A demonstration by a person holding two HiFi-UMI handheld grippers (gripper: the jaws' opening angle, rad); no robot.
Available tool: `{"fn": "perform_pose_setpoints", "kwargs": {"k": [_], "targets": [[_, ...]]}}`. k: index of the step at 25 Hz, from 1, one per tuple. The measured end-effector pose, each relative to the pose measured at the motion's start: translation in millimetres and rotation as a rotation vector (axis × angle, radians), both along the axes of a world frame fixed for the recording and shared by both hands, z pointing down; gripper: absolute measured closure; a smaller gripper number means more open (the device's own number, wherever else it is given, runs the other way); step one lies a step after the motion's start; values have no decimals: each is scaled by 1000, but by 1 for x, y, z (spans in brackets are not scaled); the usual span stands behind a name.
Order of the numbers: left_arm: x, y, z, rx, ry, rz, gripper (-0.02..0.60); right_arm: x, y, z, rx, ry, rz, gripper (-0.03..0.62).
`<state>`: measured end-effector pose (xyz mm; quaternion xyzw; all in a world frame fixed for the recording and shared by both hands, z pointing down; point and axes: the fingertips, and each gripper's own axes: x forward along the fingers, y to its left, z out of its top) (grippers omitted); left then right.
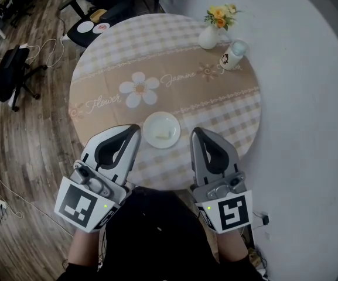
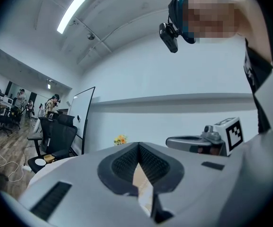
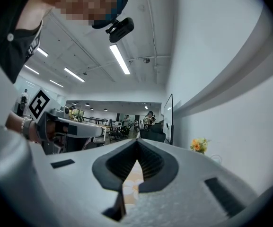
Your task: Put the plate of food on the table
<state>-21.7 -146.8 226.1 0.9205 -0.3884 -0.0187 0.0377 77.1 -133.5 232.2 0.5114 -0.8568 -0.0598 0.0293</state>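
Observation:
A small white plate (image 1: 161, 130) with a pale piece of food lies on the round table (image 1: 104, 69), near its front edge. My left gripper (image 1: 136, 127) is just left of the plate, jaws shut and empty. Just right of the plate is my right gripper (image 1: 195, 132), also shut with nothing in it. Neither gripper touches the plate. In the left gripper view the closed jaws (image 2: 138, 145) point level over the tabletop, and the right gripper view shows its jaws (image 3: 137, 142) closed the same way. The plate is hidden in both gripper views.
A white vase of yellow flowers (image 1: 211, 35) and a small printed jar (image 1: 233, 54) stand at the table's far right, beside the white wall. A black chair (image 1: 92, 31) with small dishes is behind the table. An office chair (image 1: 7, 72) stands left on the wooden floor.

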Motion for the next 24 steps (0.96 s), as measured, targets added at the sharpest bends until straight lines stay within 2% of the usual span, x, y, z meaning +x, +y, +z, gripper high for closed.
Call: {"fn": "perform_pose_setpoints", "kwargs": {"k": [7,10,12,16,18,20,24], "targets": [[6,0,-6,21,15,14,581,3,-1,2,-7,0,8,595],[5,5,16,-51,-56,29,581,5,-2,4,-13,3,14,595],[5,6,20,-63,-65,32,581,5,-2,5,-14,5,16,595],[7,2,8,-17,-34,23,580,3,-2,4,-14,7,13,595],[7,3,12,-33,-43,27,580,3,-2,4,-13,8,12,595],[7,1,7,-15,-32,24,580,2,-3,4,-14,9,11,595],[4,6,24,-83,-74,39,581,-1,-3,5,-16,14,10,594]]}}
